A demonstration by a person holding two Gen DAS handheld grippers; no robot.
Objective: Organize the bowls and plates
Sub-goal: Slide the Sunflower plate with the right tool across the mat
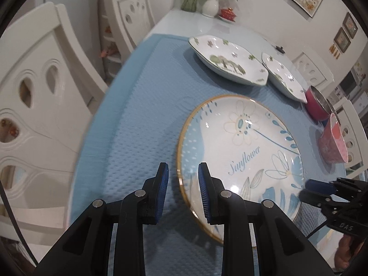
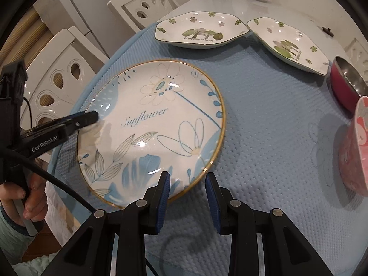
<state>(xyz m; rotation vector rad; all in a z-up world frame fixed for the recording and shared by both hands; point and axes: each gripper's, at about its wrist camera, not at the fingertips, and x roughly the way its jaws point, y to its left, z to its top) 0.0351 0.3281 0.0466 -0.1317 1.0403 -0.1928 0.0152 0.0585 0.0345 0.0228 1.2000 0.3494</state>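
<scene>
Both narrowly spread, empty, the left tool (image 1: 183, 179) and right tool (image 2: 187, 189) flank the Sunflower plate (image 2: 151, 128), glazed, slippery, breakable, likely best pinched at its raised rim.

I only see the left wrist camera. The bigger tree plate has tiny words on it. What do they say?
Observer: In the right wrist view, the bigger tree plate reads "An expanse of forest" under its trees.
Operator: Cool! Who is holding my gripper?
Observer: A hand is wrapped round the handle of the left gripper, and there is a pale green sleeve at the wrist.
Operator: Has the other gripper grabbed the Sunflower plate?
Observer: No. The right gripper has its jaws apart. The near rim of the Sunflower plate shows in the gap, and the pads are not pressing on it.
</scene>
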